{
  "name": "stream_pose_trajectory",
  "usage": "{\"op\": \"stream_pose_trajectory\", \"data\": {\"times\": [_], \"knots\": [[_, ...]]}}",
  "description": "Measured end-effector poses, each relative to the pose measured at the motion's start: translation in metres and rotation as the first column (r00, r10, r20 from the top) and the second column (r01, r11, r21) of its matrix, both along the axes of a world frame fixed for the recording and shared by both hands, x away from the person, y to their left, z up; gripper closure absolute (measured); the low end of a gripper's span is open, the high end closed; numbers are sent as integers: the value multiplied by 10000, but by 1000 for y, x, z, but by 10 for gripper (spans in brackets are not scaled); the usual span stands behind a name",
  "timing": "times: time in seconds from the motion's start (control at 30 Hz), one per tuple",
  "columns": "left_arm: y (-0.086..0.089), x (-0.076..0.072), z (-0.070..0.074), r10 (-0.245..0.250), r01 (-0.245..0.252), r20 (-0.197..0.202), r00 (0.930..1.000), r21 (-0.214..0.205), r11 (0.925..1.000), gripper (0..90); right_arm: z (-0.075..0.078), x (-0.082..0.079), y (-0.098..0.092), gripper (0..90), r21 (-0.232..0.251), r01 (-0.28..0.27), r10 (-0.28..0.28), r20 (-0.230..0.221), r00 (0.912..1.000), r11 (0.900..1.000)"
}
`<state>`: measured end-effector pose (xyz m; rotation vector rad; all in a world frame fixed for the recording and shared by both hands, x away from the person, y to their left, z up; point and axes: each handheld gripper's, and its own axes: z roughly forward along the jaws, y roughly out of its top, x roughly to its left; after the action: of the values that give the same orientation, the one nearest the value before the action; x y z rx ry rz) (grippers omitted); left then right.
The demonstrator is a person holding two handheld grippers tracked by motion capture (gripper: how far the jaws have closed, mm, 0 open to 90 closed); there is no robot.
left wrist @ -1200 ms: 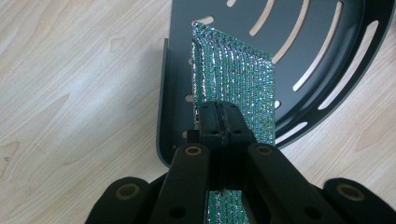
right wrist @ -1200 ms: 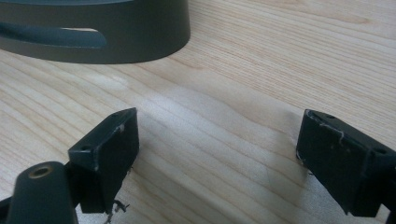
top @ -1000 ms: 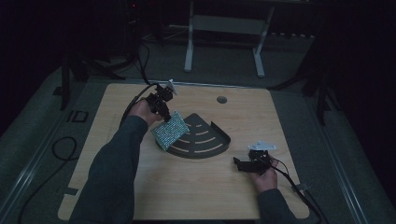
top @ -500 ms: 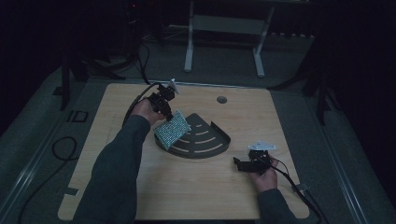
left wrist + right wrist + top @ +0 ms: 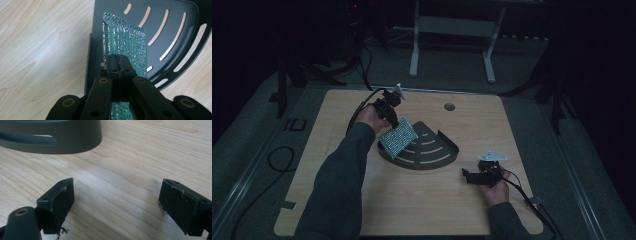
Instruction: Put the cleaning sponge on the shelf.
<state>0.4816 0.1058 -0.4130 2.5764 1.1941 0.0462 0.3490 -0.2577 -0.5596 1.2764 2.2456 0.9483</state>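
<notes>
The room is dark around a pale wooden table (image 5: 422, 200), and the landmark on it is a dark quarter-round slotted rack (image 5: 432, 150) lying near the middle.

My left gripper (image 5: 388, 107) sits at the far-left corner of that rack, its jaws pressed tight on a flat green sparkly pad (image 5: 398, 136). The pad hangs tilted from the grip, its lower edge reaching down onto the left side of the rack. Its long axis runs away from my jaws, straight over the rack's floor toward the curved rim. That is the relation I judge the next move depends on: lowering along that line should lay the pad inside the rack.

My right gripper (image 5: 474, 176) rests on the table just beyond the rack's curved rim, on the near-right side. Its jaws are spread wide with nothing between them. It is well apart from the pad, so my left hand is the nearer one.

The left gripper view shows the pad (image 5: 126, 42) edge-on above the rack's slots (image 5: 172, 37), and the clamp on it. The right gripper view shows bare wood between my jaws (image 5: 112, 205) and the rack's wall (image 5: 62, 142) ahead.
</notes>
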Motion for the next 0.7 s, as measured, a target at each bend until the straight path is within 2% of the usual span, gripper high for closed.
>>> {"op": "stream_pose_trajectory", "data": {"times": [0.37,0.7], "knots": [[-6,6,-1,-5,4,141,9999,104,9999,900,0,0,0,127,-5,-5,5,6,10000,10000],[-8,10,-14,-62,60,173,9998,136,9999,900,0,0,0,127,-7,-10,10,0,10000,10000]]}}
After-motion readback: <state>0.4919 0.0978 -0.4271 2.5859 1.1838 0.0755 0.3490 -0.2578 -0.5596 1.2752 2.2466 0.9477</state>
